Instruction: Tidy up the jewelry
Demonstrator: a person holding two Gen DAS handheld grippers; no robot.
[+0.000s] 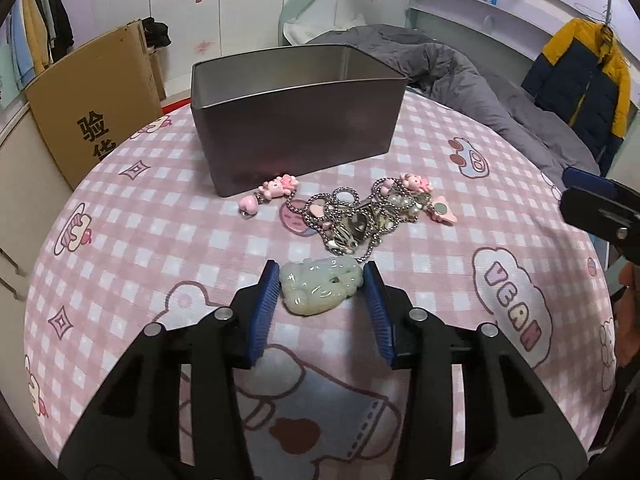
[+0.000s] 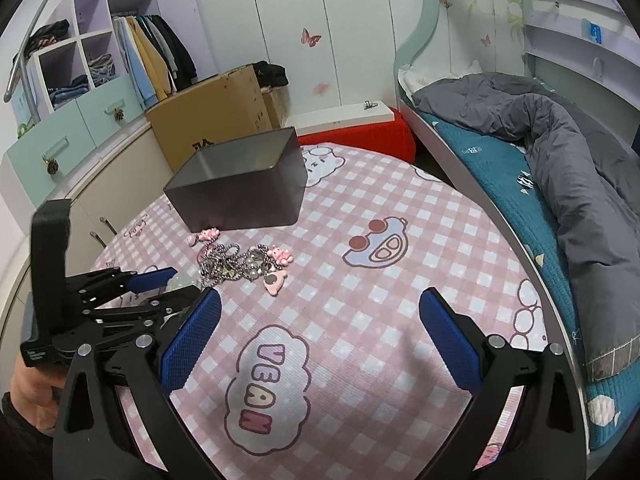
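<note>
A grey metal tin (image 1: 296, 120) stands open-topped on the pink checked cloth (image 1: 160, 240) at the far side of the table; the inner walls that show are bare, and its floor is hidden from both views, so its contents cannot be told. Just in front of the tin lies a tangle of chain (image 1: 352, 216) with silvery links, clear beads and pink charms, one pink charm (image 1: 276, 188) lying close to the tin's near wall. Nearer the left camera, beside the chain's near edge, lies a pale green carved pendant (image 1: 318, 286), glossy, with a small hole near its right side, flat on the cloth. The left gripper (image 1: 320, 280) straddles the pendant: its blue pads (image 1: 266, 304) stand parted on either side, the left pad touching or almost touching the pendant's edge, the right pad just beside it; the jaws are not clenched on it. In the right wrist view the same gripper shows at lower left, with the pendant (image 2: 182, 280) partly hidden behind it. The right gripper (image 2: 320, 312) hangs over bare cloth near the "VEAN" cloud print (image 2: 268, 388), well apart from the jewelry, fingers spread wide and holding nothing.
</note>
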